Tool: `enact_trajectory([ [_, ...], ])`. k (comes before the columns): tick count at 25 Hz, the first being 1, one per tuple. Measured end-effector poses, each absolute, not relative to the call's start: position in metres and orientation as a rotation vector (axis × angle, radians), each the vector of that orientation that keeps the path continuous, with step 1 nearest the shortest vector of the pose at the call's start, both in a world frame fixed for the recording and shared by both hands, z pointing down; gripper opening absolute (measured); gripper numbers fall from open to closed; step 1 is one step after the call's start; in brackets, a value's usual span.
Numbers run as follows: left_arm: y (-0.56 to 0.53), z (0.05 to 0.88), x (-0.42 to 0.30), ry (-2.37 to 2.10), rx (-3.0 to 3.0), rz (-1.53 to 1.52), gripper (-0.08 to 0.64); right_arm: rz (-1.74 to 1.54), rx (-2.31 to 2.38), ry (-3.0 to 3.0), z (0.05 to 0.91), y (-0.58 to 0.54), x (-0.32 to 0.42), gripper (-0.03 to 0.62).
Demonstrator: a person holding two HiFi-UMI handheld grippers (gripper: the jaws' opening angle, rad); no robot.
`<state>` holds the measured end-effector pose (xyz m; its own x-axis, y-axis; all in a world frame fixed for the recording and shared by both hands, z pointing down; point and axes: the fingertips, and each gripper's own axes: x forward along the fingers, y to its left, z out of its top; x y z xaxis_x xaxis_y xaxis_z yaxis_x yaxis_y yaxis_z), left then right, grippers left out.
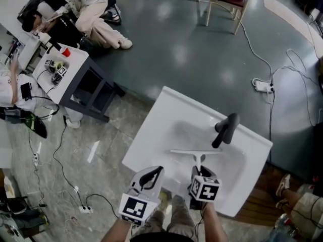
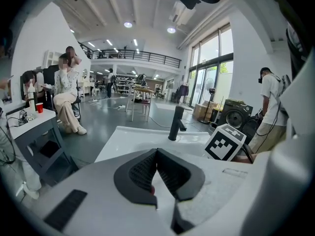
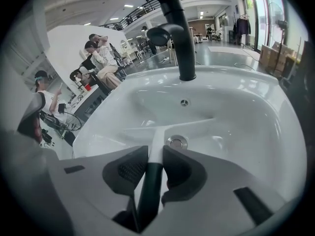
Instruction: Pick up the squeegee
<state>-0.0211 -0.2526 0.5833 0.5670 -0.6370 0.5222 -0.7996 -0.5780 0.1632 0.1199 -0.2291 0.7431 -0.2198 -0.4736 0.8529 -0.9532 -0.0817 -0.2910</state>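
Fingers (image 3: 129, 170) of the right gripper (image 1: 201, 166), tilted steeply down at the near edge of the sink (image 1: 151, 116), pinch the squeegee (image 3: 156, 140) handle, which is clear only in its own view. The left gripper (image 1: 151, 177) has its fingers pressed together, empty.

In the head view we log the faucet (image 1: 225, 129) at 1 o'clock on the sink (image 1: 156, 115). The squeegee (image 1: 196, 153) lies across the basin before it, handle toward 6 o'clock between the jaws of the right gripper (image 1: 201, 170). The left gripper (image 1: 151, 176) sits at 9 o'clock of the right, and a side table (image 1: 70, 74) stands at 10 o'clock of the sink.

Open lab hall: mezzanine railing (image 2: 133, 57), floor power strip (image 1: 263, 86), desk (image 1: 75, 64) (electronics on top), freestanding sink (image 1: 156, 115).
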Motion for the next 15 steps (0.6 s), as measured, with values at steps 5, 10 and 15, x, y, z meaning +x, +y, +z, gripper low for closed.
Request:
enact_trajectory([
  [5, -0.242, 0.567, -0.025, -1.183, 2.444, 0.566, 0.002, 1.226, 1.563, -1.728, 0.725, -0.225, 0.121, 0.092],
  [10, -0.232, 0.546, -0.029, -1.196, 2.479, 0.537, 0.002, 1.17, 1.606, -1.76, 0.695, -0.222, 0.124, 0.092],
  [15, -0.212, 0.523, -0.031, -1.199, 2.512, 0.503, 0.003, 1.096, 1.652, -1.789, 0.664, -0.21, 0.128, 0.092],
])
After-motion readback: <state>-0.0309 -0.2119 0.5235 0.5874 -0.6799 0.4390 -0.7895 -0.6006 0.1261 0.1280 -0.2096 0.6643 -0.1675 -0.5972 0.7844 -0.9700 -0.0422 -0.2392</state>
